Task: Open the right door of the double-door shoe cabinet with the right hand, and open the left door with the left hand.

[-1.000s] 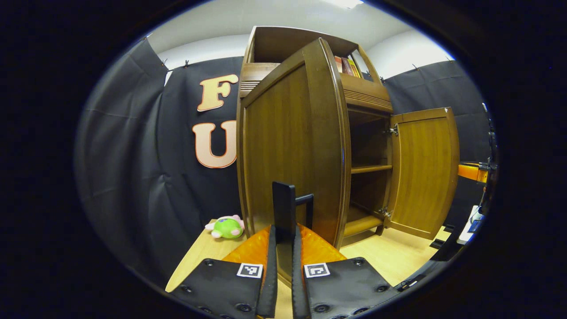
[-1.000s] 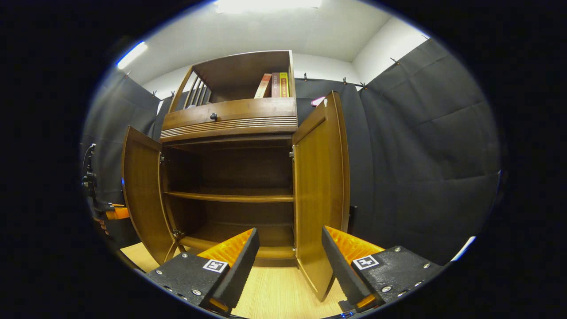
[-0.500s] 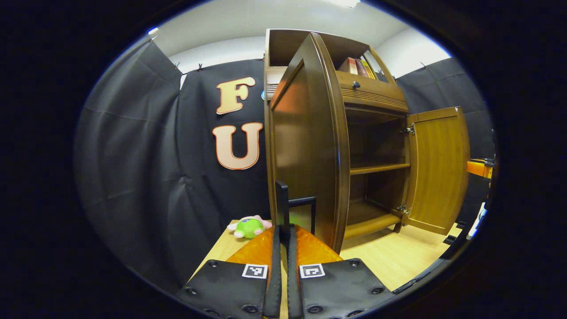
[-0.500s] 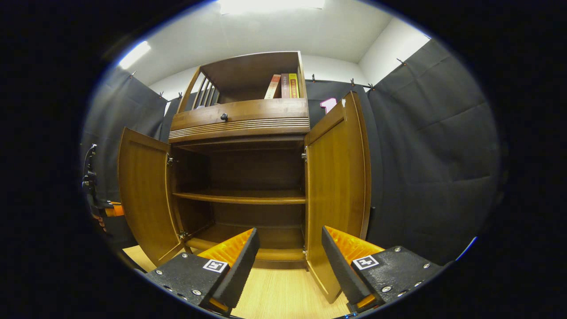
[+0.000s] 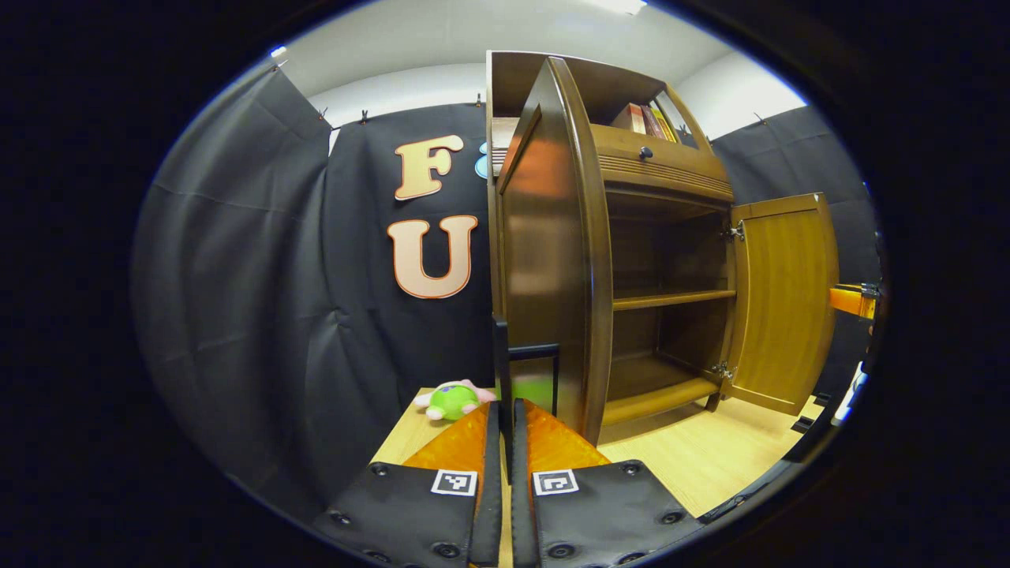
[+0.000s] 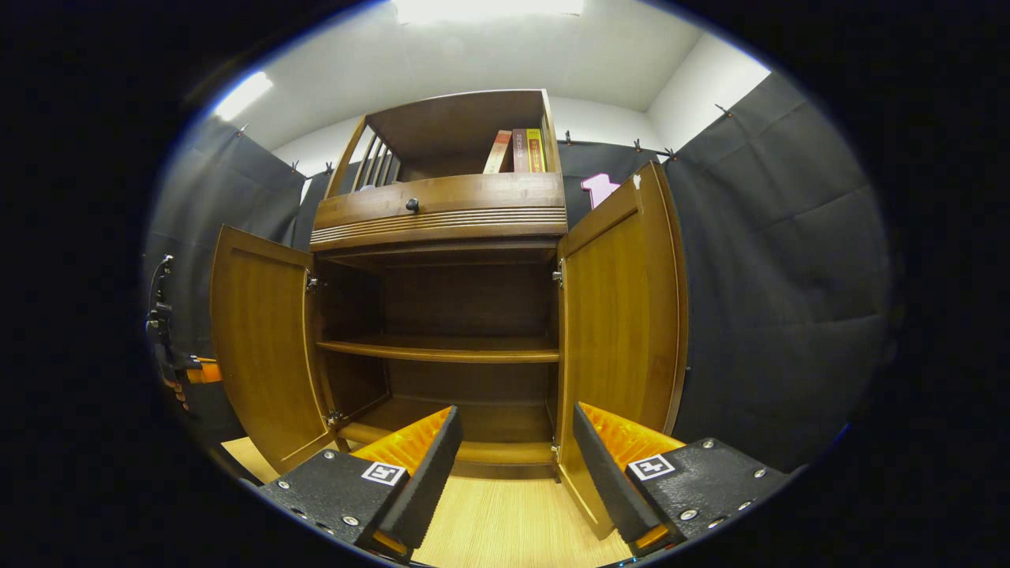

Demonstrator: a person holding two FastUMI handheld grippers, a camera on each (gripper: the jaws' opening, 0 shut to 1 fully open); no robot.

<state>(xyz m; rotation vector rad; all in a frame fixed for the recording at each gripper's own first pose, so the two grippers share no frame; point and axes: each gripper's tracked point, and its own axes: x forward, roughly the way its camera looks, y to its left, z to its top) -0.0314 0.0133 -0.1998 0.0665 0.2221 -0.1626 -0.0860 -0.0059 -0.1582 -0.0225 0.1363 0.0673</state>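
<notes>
The brown wooden double-door shoe cabinet [image 6: 442, 229] stands on the pale wood desk [image 6: 505, 528] with both doors swung out. Your left gripper [image 5: 505, 414] is clenched on the black bar handle [image 5: 503, 355] of the left door [image 5: 548, 260], which stands straight ahead of it, its long axis upright, edge-on to you. The right door [image 6: 623, 315] hangs open just beyond your right gripper [image 6: 517, 446], whose fingers are spread and hold nothing. In my judgement, release the handle and draw back. A green plush toy [image 5: 451, 400] lies to the left of the left door.
</notes>
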